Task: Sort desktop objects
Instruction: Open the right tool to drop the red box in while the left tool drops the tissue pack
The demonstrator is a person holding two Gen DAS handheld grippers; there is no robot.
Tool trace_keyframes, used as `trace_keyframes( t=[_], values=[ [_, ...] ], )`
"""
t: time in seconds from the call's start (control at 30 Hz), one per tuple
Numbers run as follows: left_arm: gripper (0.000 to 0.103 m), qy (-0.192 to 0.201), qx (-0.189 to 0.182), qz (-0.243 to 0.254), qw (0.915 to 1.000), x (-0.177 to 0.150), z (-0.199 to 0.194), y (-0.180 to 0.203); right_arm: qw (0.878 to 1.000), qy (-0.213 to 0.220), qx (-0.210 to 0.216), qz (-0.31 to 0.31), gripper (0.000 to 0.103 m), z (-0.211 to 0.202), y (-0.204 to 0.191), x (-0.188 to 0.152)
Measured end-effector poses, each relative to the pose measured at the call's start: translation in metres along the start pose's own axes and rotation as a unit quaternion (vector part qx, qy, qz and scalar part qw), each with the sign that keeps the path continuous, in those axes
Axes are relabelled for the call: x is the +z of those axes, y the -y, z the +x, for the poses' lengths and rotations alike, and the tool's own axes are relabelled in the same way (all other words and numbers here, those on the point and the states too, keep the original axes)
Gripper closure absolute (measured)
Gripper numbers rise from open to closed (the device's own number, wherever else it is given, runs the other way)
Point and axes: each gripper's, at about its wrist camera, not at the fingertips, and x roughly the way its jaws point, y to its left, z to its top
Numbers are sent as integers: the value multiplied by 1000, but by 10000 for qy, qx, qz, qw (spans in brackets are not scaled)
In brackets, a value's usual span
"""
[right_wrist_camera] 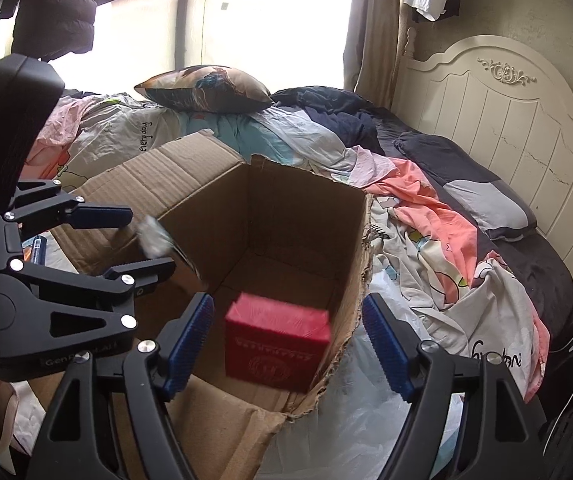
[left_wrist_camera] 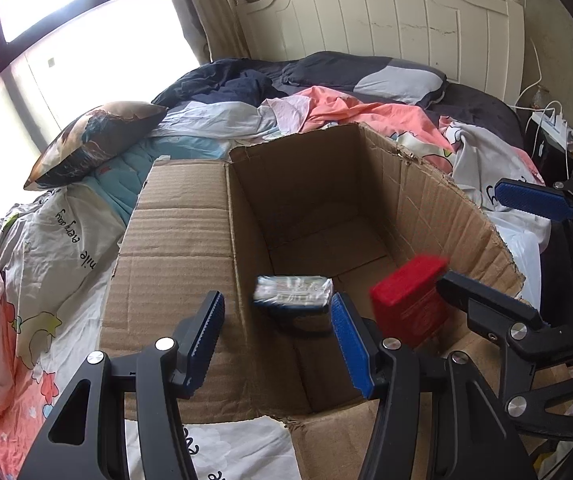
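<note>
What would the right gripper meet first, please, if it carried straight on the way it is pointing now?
Most likely the red box, blurred and apparently falling between the open right gripper fingers above the cardboard box. Beyond it lies the carton's floor; depth is hard to judge.

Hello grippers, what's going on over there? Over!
Both grippers open, left, right. Red box and silver pack blurred over the carton, apparently dropping in. Nothing in the way.
</note>
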Motion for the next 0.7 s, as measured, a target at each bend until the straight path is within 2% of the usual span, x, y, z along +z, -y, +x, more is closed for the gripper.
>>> trace_keyframes(
  t=[0.5,0.63,0.67,0.7],
  values=[
    [44,-13,33,120,9999,-2,0,8,9999,62,-116,0,28,-7,1,-2],
    [7,42,266,148,9995,-6,-4,7,9999,90,-111,43,28,-10,1,-3],
    [1,80,320,138,9994,-7,-7,5,9999,96,-95,70,28,-11,1,-3],
    [0,117,374,129,9991,-8,-9,4,9999,103,-77,98,28,-13,1,-3]
  ],
)
